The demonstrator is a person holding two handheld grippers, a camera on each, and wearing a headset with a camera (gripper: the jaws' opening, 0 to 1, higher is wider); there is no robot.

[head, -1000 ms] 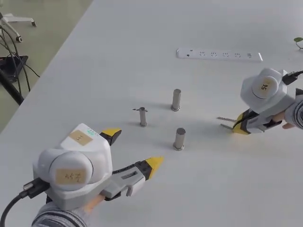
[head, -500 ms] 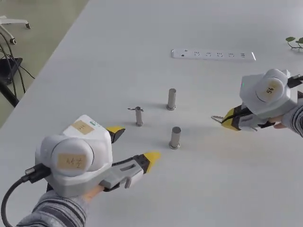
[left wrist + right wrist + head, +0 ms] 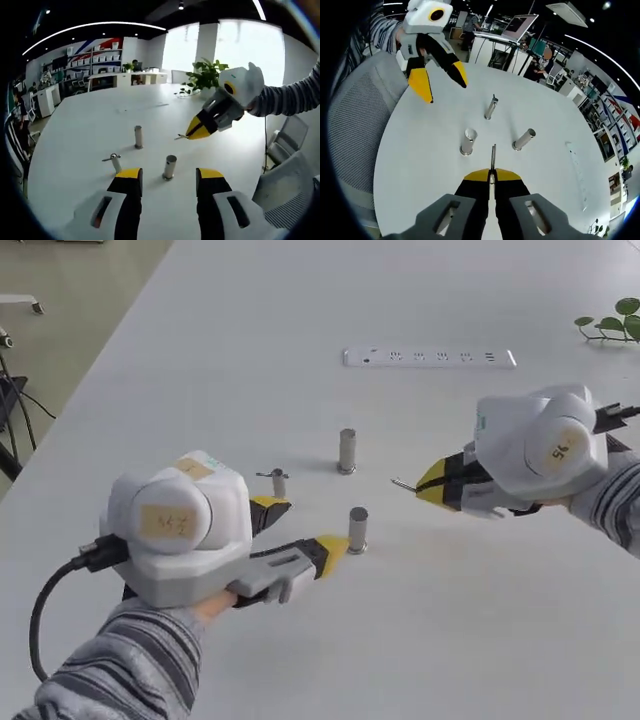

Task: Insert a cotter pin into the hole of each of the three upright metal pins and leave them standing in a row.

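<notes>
three smooth cylindrical steel pins stand upright on the matte white desk (image 3: pixel 250 340). the far pin (image 3: pixel 347 451) and the near pin (image 3: pixel 358 530) are stout with hollow tops. the left pin (image 3: pixel 279 482) is slimmer, with a thin wire first cotter pin (image 3: pixel 268 474) set crosswise through its top. the left gripper (image 3: pixel 303 526) hovers low, its yellow-tipped fingers spread wide and empty, one tip just beside the near pin. the right gripper (image 3: pixel 491 176) has its fingers pinched together on a slim second cotter pin (image 3: pixel 493 157), which juts forward in the air, near the stout pins but apart from them. a flat white power strip (image 3: pixel 430 358) lies beyond.
</notes>
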